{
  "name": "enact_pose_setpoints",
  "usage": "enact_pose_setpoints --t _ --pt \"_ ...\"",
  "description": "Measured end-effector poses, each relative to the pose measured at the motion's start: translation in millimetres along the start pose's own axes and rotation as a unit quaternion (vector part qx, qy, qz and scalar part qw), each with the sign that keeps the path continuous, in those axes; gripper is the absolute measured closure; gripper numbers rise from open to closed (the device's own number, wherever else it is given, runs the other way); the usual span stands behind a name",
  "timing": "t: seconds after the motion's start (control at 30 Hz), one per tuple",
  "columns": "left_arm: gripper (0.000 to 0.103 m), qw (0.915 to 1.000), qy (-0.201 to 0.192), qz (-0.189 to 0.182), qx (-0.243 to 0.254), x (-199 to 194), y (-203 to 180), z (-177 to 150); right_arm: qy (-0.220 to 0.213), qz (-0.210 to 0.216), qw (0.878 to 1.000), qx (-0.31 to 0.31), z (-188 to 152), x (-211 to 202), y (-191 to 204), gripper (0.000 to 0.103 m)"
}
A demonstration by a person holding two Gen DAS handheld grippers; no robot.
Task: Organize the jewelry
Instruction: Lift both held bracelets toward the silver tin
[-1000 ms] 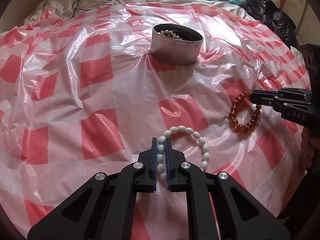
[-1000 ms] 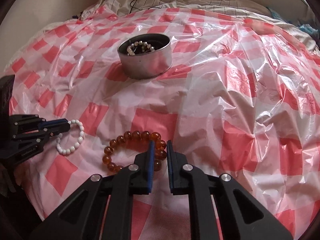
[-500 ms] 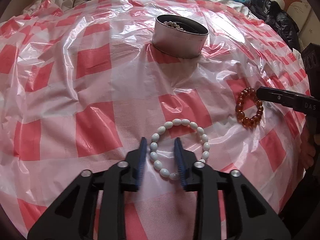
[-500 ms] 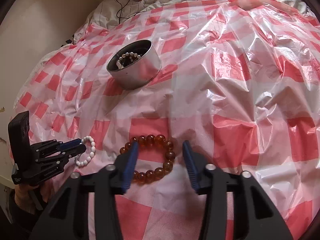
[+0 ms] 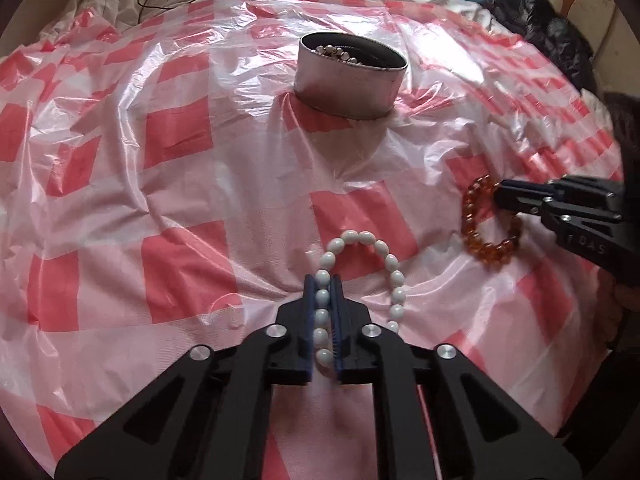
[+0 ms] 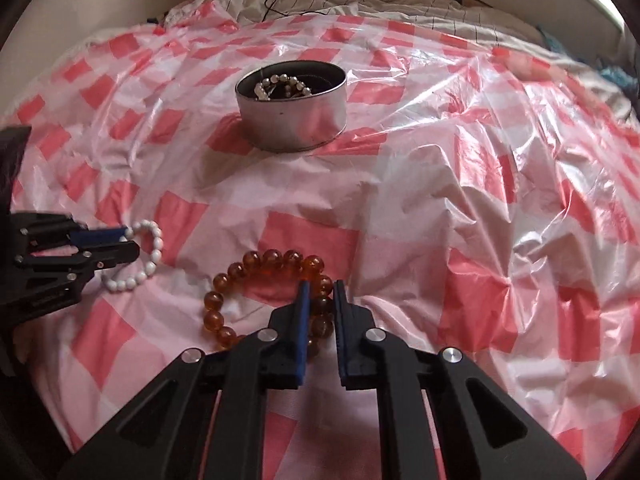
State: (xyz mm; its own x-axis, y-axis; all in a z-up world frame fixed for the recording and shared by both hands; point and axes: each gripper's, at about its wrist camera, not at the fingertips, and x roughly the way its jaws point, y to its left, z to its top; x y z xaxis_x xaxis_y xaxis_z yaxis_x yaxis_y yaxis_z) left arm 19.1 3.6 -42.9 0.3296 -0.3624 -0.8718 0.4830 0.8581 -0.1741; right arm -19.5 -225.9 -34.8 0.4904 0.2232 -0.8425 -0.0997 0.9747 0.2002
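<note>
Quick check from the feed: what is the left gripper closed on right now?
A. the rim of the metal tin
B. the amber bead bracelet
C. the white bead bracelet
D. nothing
C: in the left wrist view the left gripper has its pads pressed on one side of the white bead bracelet, while the amber bead bracelet sits at the right gripper.

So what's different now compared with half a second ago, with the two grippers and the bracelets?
Both grippers have closed again. The left gripper has clamped onto one side of the white oval-bead bracelet, and the right gripper has gripped the amber round-bead bracelet. Half a second ago both stood open around them. Both bracelets still lie on the red-checked plastic sheet; the round metal tin has not moved.
</note>
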Motion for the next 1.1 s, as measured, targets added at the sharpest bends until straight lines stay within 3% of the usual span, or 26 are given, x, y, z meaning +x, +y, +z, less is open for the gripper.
enact_pose_setpoints --t 0.2,0.47,0.77,0.93,1.1 --pt "0.097 0.9971 -0.031 -0.063 -0.03 -19.2 2.1 4.1 -0.038 0.141 0.982 0.117 8.6 -22.2 -32.7 0.091" --pt "0.097 0.9888 -0.06 -0.122 -0.06 -28.5 3.8 17.1 -0.083 0.262 0.946 0.172 20.2 -36.4 -42.2 0.091" --pt "0.097 0.9807 -0.079 -0.159 -0.083 -30.4 3.2 32.1 -0.097 0.337 0.896 0.272 21.5 -22.7 -75.9 0.09" --pt "0.097 0.9748 -0.084 -0.182 -0.097 -28.8 8.0 38.4 -0.107 0.351 0.888 0.278 26.9 -21.3 -82.0 0.09" --pt "0.097 0.9772 -0.082 -0.171 -0.095 -25.4 9.6 44.3 -0.109 0.372 0.874 0.294 32.2 -10.7 -84.7 0.09"
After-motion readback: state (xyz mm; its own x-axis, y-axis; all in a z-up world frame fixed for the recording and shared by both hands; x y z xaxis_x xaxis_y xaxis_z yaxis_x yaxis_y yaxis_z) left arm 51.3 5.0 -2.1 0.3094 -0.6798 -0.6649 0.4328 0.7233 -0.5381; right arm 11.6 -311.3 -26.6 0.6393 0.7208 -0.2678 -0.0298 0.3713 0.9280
